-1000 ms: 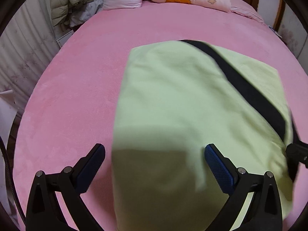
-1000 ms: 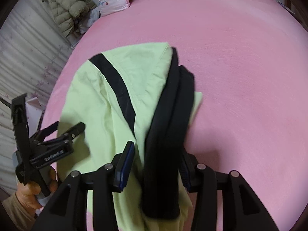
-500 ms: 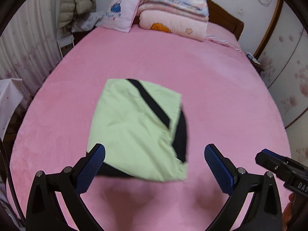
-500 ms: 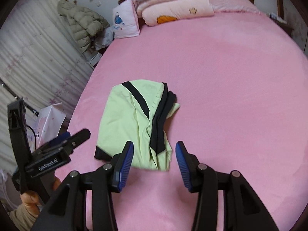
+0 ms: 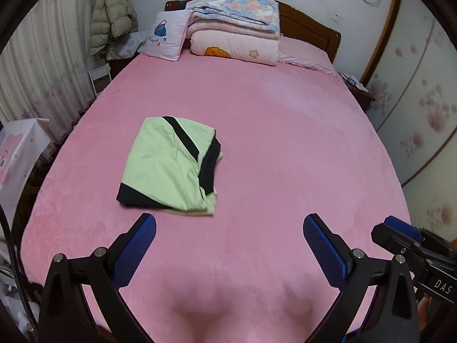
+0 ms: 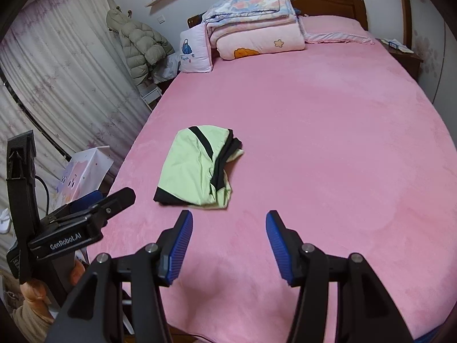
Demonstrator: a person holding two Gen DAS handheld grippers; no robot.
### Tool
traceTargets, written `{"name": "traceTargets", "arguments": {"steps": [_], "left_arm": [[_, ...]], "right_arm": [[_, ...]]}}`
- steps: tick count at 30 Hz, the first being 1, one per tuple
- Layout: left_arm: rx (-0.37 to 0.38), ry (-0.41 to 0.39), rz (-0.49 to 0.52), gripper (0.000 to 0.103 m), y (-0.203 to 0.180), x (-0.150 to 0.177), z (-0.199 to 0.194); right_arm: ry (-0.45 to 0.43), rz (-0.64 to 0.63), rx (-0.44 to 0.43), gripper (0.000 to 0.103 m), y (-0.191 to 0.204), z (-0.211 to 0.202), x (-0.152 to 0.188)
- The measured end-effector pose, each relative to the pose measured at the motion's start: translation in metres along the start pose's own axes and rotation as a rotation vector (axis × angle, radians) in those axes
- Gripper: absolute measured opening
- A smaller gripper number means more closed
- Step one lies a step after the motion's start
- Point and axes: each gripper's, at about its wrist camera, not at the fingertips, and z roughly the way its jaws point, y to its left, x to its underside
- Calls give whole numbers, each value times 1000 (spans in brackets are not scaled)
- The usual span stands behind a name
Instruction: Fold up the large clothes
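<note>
This was a home bedroom. A large bed [image 5: 285,131] with a pink cover and a dark wooden headboard [image 5: 308,27] filled the room, with folded quilts [image 5: 237,14] and a pillow [image 5: 167,35] stacked at its head. A padded coat [image 6: 140,45] hung beside floral curtains [image 6: 57,80], and a wardrobe [image 5: 422,108] with flower-patterned doors stood opposite.

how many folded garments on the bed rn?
1. A light-green garment with black stripes lies folded on the left half of the pink bedspread, ahead of both open tools. Nothing suggests others hidden.
</note>
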Motion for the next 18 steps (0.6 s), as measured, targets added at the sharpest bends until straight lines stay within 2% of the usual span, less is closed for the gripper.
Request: {"name": "traceTargets", "arguments": {"steps": [5, 7, 9, 13, 18], "left_arm": [[-31, -8, 8, 102, -31, 26, -31], [-44, -9, 11, 102, -41, 36, -42], [-52, -11, 14, 102, -47, 44, -49], [-62, -25, 33, 102, -58, 57, -60], [-51, 4, 43, 102, -70, 70, -61]], "right_arm": [[-17, -8, 49, 54, -11, -35, 25], [-19, -8, 77, 62, -14, -45, 35], [-32, -10, 91, 66, -18, -56, 44], [-47, -21, 120, 66, -21, -69, 58], [-49, -7, 136, 66, -28, -77, 63]]}}
